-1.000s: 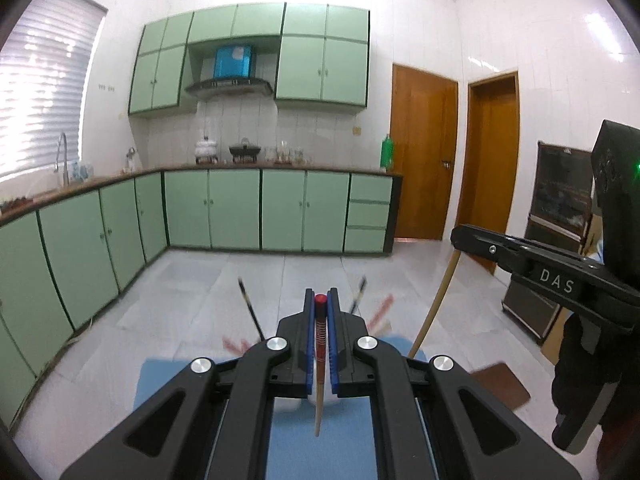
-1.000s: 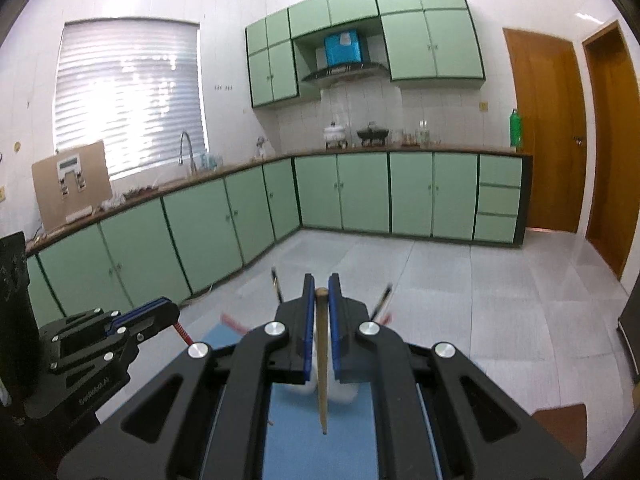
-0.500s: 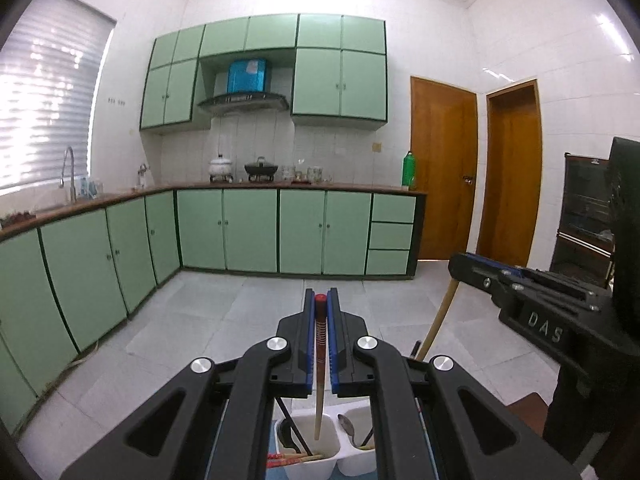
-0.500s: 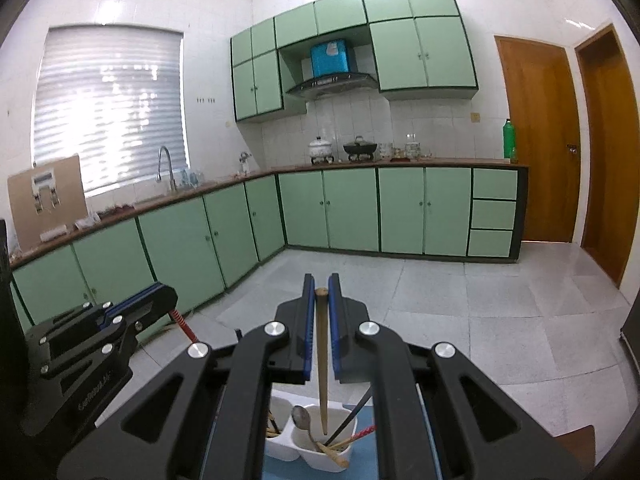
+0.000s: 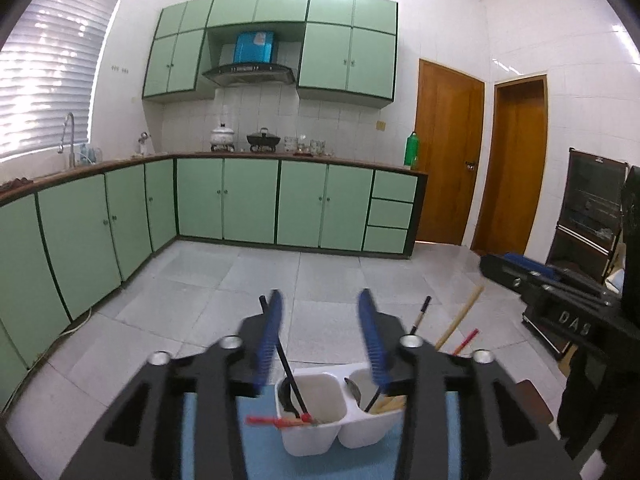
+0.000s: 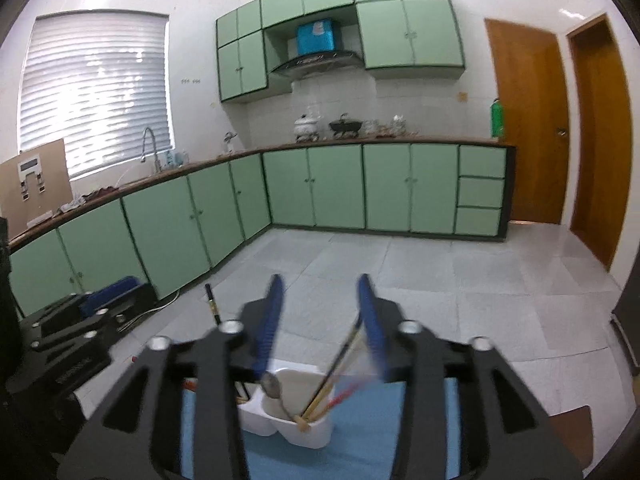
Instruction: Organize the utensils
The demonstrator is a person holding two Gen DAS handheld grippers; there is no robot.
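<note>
A white two-compartment utensil holder (image 5: pixel 320 436) stands on a blue mat (image 5: pixel 260 452). My left gripper (image 5: pixel 320 320) is open and empty above it. A red-ended chopstick (image 5: pixel 276 421) lies across the left compartment beside a black utensil (image 5: pixel 286 364). The right compartment holds a spoon (image 5: pixel 352 387) and several chopsticks. My right gripper (image 6: pixel 320 312) is open and empty above the holder (image 6: pixel 296 424). A spoon (image 6: pixel 272 388) and several chopsticks (image 6: pixel 332 380) lean in the near compartment.
The right gripper's body (image 5: pixel 560 300) is at the right edge of the left wrist view. The left gripper's body (image 6: pixel 60 344) is at the left of the right wrist view. Green kitchen cabinets (image 5: pixel 248 204) and a tiled floor lie beyond the table.
Both grippers have opened. The red-ended chopstick left the left gripper and lies in the holder's left compartment. The wooden chopstick left the right gripper and stands in the other compartment.
</note>
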